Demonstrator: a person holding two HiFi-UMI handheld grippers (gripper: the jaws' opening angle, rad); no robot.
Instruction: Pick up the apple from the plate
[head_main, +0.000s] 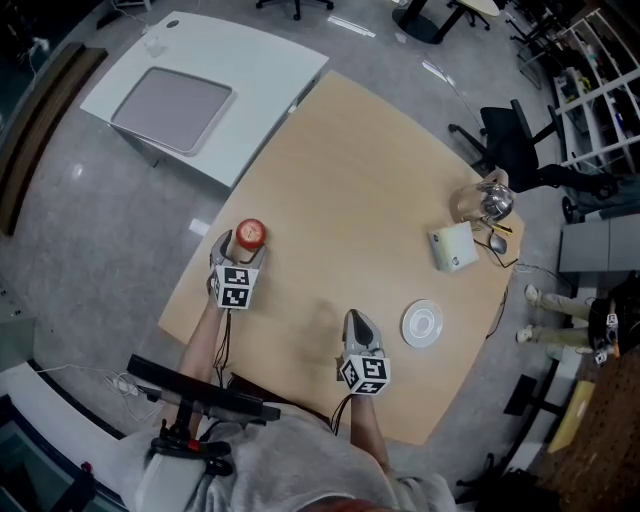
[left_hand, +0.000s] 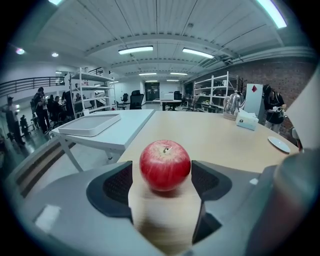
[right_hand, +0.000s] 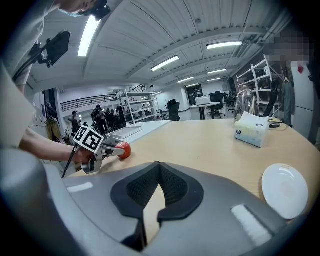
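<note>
A red apple (head_main: 250, 233) sits between the jaws of my left gripper (head_main: 244, 243) near the left edge of the wooden table (head_main: 360, 180). In the left gripper view the apple (left_hand: 165, 165) fills the gap, and both dark pads (left_hand: 117, 185) press against its sides. The white plate (head_main: 422, 323) lies empty at the right front, well away from the apple. Just left of the plate, my right gripper (head_main: 356, 320) is shut with nothing in it. In its own view the right gripper (right_hand: 159, 172) has its pads touching; the plate (right_hand: 285, 190) is at the right and the apple (right_hand: 124, 150) at the far left.
A white tissue box (head_main: 453, 246) and a glass jug (head_main: 490, 200) stand near the table's right edge. A white side table carrying a grey tray (head_main: 170, 108) adjoins the far left corner. A black chair (head_main: 515, 140) stands beyond the right edge.
</note>
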